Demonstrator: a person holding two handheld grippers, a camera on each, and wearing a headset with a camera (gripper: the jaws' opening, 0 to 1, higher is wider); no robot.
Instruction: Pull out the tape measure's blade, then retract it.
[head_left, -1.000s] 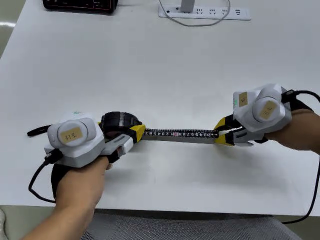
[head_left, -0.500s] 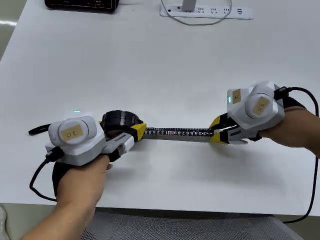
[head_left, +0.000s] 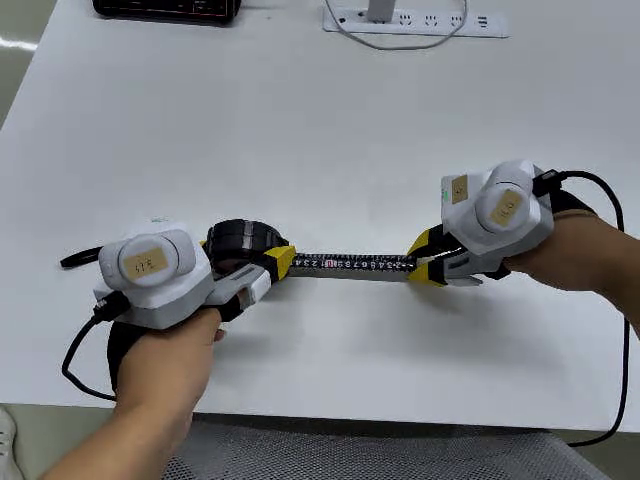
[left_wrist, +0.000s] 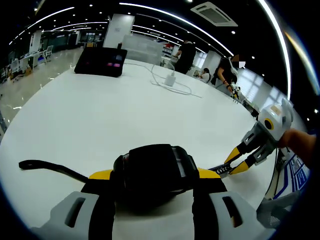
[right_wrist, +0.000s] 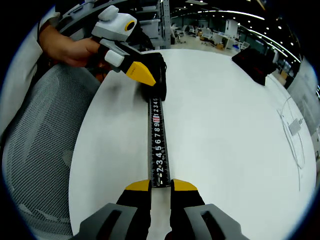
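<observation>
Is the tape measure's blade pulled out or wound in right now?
Out. The blade runs from the case in the left claw to the right claw, shut on its tip.

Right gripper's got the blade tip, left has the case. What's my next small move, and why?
Probably ease the right gripper a little closer to the case, keeping it shut on the blade. The exposed blade is shorter than a second ago, so retraction looks under way, yet a stretch still spans from the right gripper to the case held by the left gripper.
</observation>
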